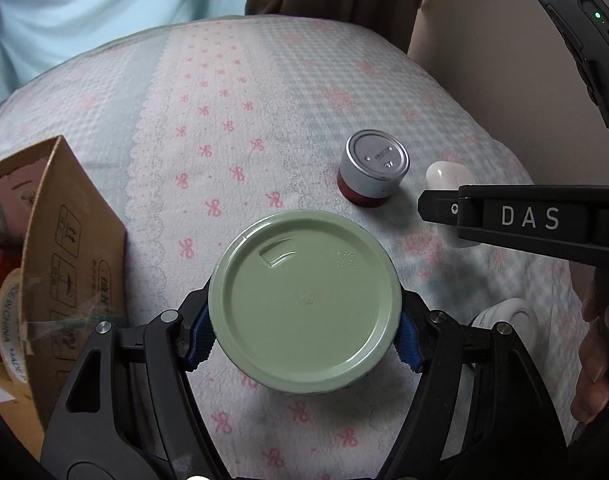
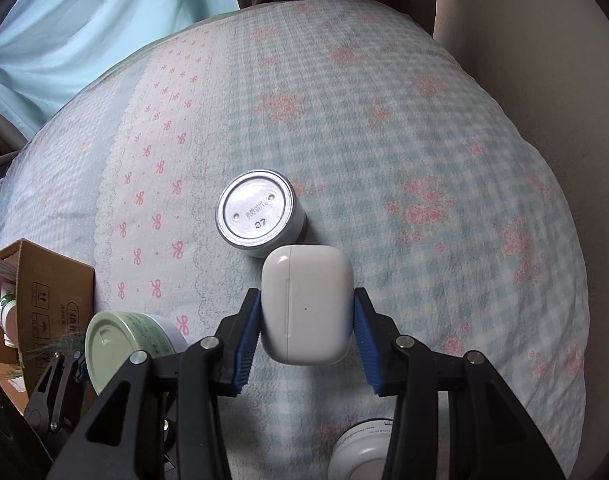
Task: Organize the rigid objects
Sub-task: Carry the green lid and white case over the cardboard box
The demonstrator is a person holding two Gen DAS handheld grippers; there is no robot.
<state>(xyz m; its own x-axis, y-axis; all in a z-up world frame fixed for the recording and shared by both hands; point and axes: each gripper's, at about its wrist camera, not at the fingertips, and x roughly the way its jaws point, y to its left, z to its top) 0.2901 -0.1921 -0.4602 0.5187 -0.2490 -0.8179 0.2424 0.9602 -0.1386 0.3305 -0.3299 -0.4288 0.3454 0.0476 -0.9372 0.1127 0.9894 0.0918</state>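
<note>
My left gripper [image 1: 304,336] is shut on a round tub with a pale green lid [image 1: 304,300], held just above the bedcover; the same tub [image 2: 124,344] shows at the lower left of the right wrist view. My right gripper [image 2: 306,332] is shut on a white earbud case [image 2: 306,308], its blue pads [image 2: 246,340] pressing both sides. From the left wrist view, that case [image 1: 444,174] peeks out behind the right gripper's black finger [image 1: 524,218]. A small silver-topped can [image 1: 374,166] [image 2: 258,214] stands on the cover just beyond both grippers.
An open cardboard box [image 1: 64,240] [image 2: 44,300] with tape rolls and other items sits at the left edge. A white round jar [image 1: 508,316] [image 2: 360,456] lies near the front right. The flowered bedcover [image 2: 424,160] stretches back to a curtain. A hand [image 1: 596,352] grips the right tool.
</note>
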